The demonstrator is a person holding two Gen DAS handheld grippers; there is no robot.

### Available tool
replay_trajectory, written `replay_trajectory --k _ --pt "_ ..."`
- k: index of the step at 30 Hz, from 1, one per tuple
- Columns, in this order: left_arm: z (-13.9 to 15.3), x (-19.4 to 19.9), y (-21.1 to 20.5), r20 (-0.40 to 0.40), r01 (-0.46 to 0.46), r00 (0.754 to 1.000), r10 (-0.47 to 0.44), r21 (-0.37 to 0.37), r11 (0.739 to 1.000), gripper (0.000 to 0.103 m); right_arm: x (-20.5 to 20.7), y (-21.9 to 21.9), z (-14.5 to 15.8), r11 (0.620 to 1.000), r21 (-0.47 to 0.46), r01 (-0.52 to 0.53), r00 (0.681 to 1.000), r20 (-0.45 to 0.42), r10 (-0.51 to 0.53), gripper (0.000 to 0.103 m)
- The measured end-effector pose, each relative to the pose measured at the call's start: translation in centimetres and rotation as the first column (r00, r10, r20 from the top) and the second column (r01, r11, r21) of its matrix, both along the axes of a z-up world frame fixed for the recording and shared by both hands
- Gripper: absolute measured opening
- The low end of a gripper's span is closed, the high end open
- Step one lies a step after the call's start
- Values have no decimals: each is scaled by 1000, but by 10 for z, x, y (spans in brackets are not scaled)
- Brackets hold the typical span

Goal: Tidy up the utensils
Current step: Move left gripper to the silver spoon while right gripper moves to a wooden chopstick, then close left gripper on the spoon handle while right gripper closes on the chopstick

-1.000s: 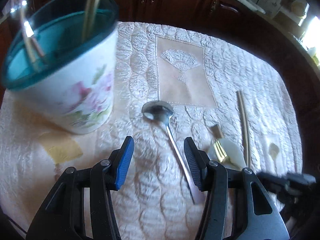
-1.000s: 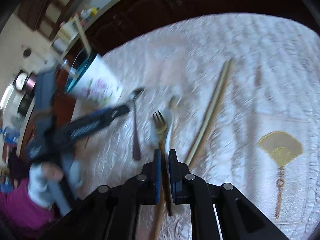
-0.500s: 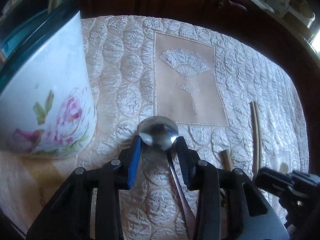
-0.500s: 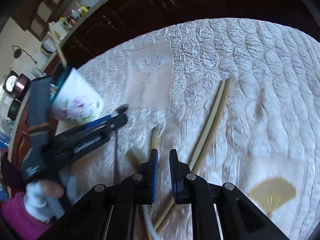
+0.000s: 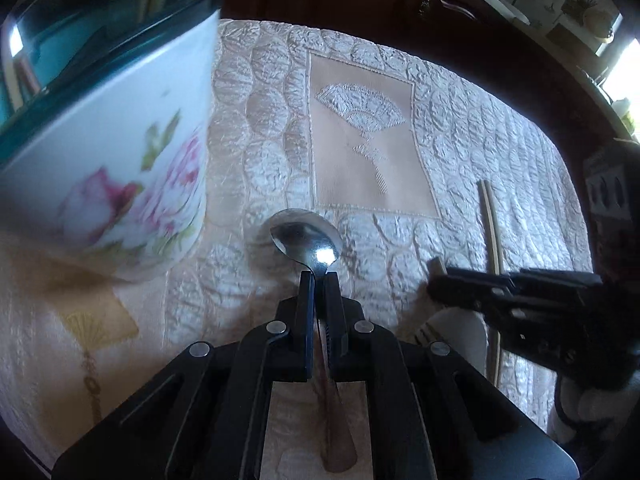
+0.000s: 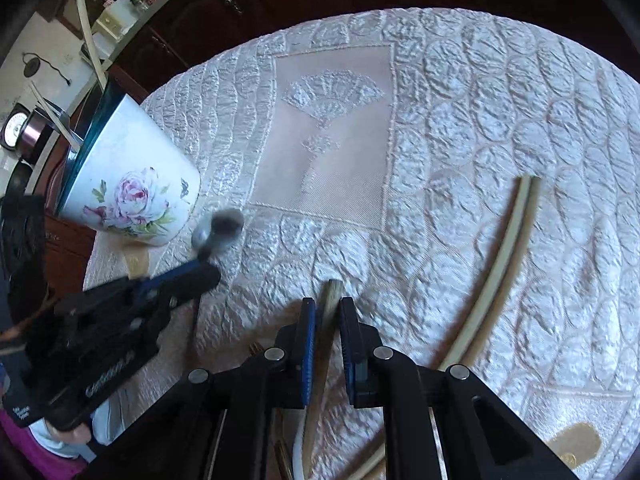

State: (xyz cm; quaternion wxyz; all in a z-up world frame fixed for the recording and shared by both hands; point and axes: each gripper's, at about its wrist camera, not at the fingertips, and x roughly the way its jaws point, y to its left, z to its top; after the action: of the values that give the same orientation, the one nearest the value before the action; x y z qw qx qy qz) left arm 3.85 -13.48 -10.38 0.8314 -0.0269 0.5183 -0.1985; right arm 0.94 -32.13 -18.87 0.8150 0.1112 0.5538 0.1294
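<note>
While our left gripper (image 5: 319,276) has its jaws pressed together on the neck of the metal spoon (image 5: 307,241), we see the spoon's bowl jutting out just beyond the fingertips and its handle running back beneath the gripper body. From the right wrist view the same spoon bowl shows blurred, close beside the base of the floral cup (image 6: 132,184). That cup has a white wall with pink flowers and a teal rim and interior, and a few pale sticks stand up out of it. It sits on the quilted tablecloth (image 6: 460,128), to the left of the spoon.

Our right gripper (image 6: 327,312) has its blue-padded jaws set a little apart, one on either side of a wooden stick-like handle (image 6: 330,300); we cannot tell whether the pads actually touch it. Off to the right of that gripper, a pair of pale chopsticks (image 6: 508,240) lies side by side on the cloth. In the left wrist view we also make out fork tines (image 5: 426,330) lying on a white utensil below the right gripper's tips
</note>
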Motion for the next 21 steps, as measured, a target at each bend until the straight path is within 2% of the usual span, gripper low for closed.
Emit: replay_trajectory --k 3,6,13,21 --pt "2 -8 9 -8 0 1000 0 -13 1000 3 1 1 7 1000 6 13 999 29 -13 8" --pt "12 -17 11 4 13 1000 -13 -32 999 3 -2 -5 36 999 35 27 994 108 -30 8" --pt "42 -35 27 69 22 997 -16 -90 996 3 -15 -16 99 998 43 41 965 257 -50 7" --pt "78 -55 39 149 47 989 -27 -129 991 2 -36 -13 150 999 42 16 930 367 -30 7"
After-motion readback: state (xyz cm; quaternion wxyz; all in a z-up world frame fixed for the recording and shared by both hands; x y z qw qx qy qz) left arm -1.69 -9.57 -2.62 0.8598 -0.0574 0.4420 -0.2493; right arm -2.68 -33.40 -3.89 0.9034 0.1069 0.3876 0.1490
